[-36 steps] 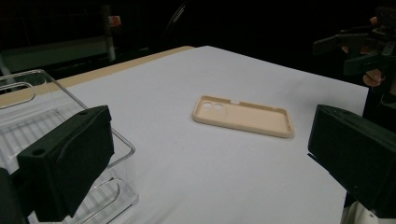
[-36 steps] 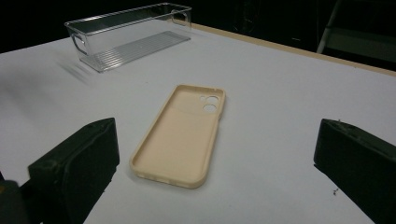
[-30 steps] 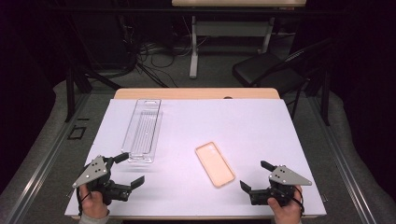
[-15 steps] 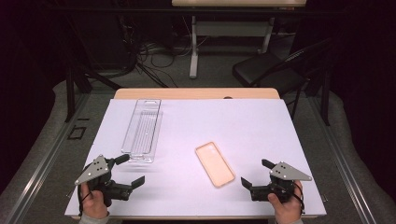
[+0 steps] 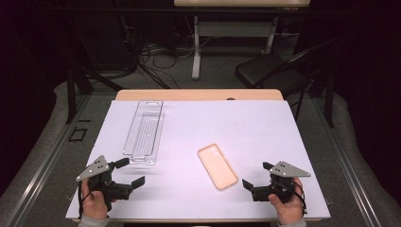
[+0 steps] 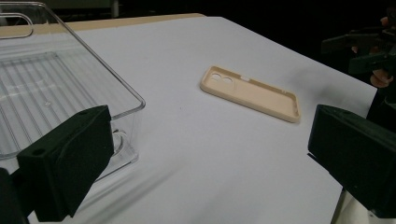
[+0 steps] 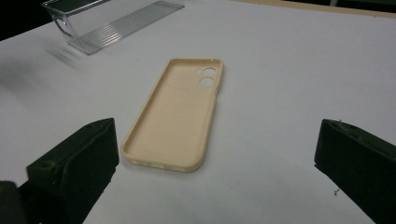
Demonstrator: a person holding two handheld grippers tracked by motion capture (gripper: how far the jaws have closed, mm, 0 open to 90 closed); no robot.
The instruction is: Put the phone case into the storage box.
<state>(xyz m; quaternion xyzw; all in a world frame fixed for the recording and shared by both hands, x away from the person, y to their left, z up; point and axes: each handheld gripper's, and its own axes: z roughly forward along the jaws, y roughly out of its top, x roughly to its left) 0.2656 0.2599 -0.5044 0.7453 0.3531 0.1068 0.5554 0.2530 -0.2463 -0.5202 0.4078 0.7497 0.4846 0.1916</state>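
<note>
A beige phone case (image 5: 217,166) lies open side up on the white table cover (image 5: 227,123), right of centre; its camera holes face the far side (image 7: 177,116) (image 6: 252,93). A clear ribbed plastic tray (image 5: 144,131) stands at the left (image 6: 46,88) (image 7: 112,21). My left gripper (image 5: 130,172) hovers just in front of the tray's near end, open and empty (image 6: 210,140). My right gripper (image 5: 257,174) is at the front right, a short way from the case's near end, open and empty (image 7: 219,144). The left gripper view also catches the right gripper (image 6: 369,51) far off.
The table's wooden rim (image 5: 198,94) shows beyond the white cover. Behind it are a black chair (image 5: 274,71), another table's legs (image 5: 196,42) and floor cables (image 5: 151,56). Bare cover lies between tray and case and at the far right.
</note>
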